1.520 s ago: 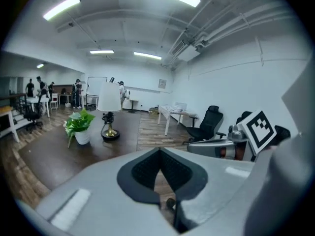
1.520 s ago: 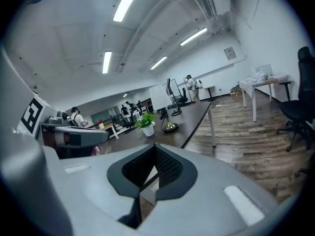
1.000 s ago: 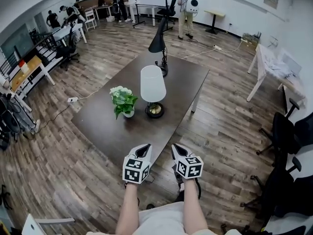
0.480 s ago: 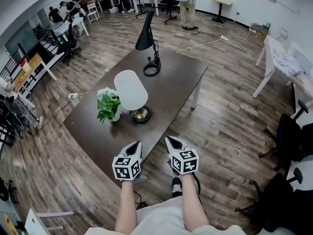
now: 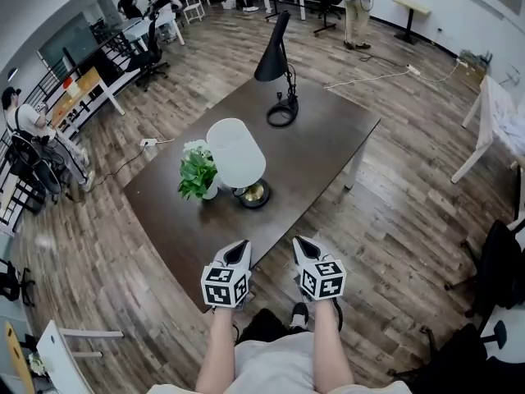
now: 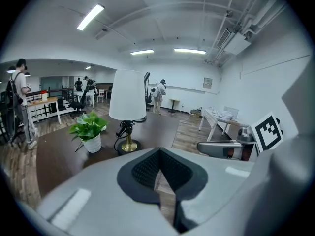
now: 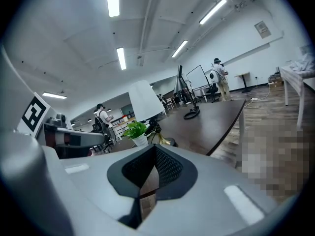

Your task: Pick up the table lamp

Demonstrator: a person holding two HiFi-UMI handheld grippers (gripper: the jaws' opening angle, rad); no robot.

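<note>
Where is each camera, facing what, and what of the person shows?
Head view: on the head, down at table, table lamp, potted plant; forearms, left tongs, right tongs show.
Left gripper view: on left tongs, along shut jaws toward table lamp; right tongs at right.
Right gripper view: likewise; left tongs at left.
All share table lamp.

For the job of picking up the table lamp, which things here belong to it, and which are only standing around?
Belongs to the job:
- white-shade table lamp
- left gripper and right gripper, both shut and empty
- table under the lamp

Only standing around:
- potted plant
- black desk lamp
- power strip on the floor
</note>
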